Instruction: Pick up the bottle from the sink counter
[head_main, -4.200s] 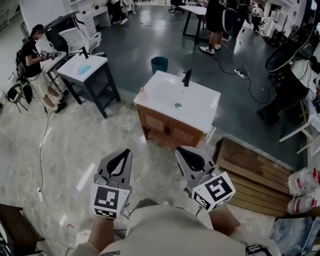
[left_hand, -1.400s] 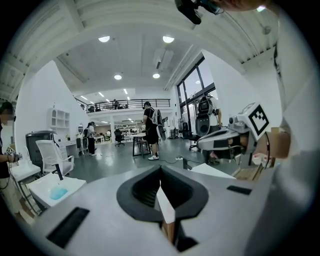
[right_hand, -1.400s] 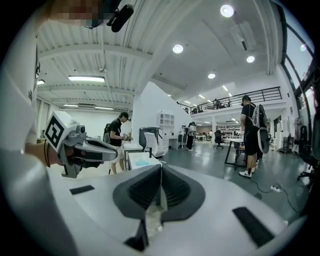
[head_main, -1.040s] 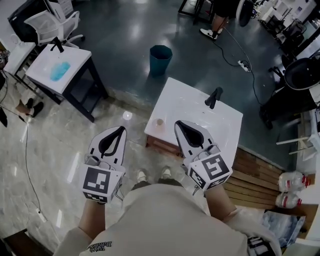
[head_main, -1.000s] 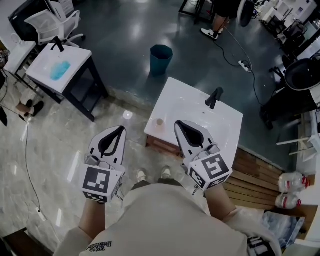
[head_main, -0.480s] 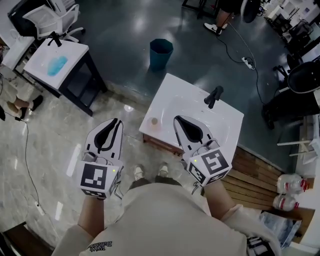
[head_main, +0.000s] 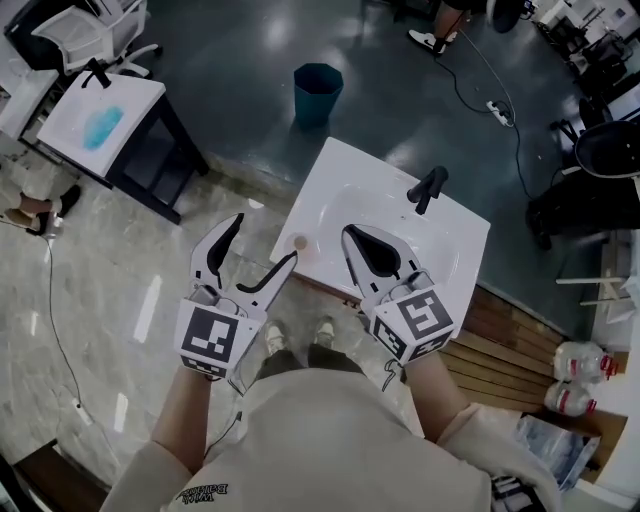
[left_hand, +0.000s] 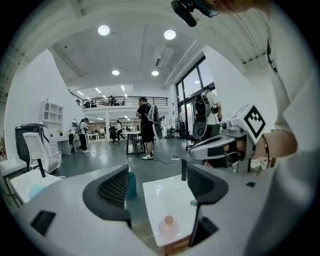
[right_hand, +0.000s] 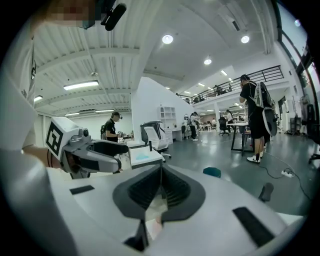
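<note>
A small clear bottle (head_main: 299, 243) with a pale cap stands upright at the near left corner of the white sink counter (head_main: 340, 180). My left gripper (head_main: 262, 245) hovers just left of that corner. Its jaws have just been opening and stand wide, with nothing between them. In the left gripper view the bottle (left_hand: 168, 226) shows low between the jaws, ahead of the gripper (left_hand: 159, 187) and apart from it. My right gripper (head_main: 350, 236) is shut and empty over the counter's near edge, right of the bottle. Its jaws (right_hand: 161, 172) meet in the right gripper view.
A black faucet (head_main: 426, 187) stands at the counter's far side behind the basin. A teal bin (head_main: 318, 82) sits on the dark floor beyond. A dark table (head_main: 100, 115) stands far left. Wooden slats (head_main: 510, 340) and water bottles (head_main: 580, 365) lie to the right.
The left gripper's jaws have swung from shut to wide open. Both grippers have come forward and lower toward the sink counter, and the counter now sits closer under them.
</note>
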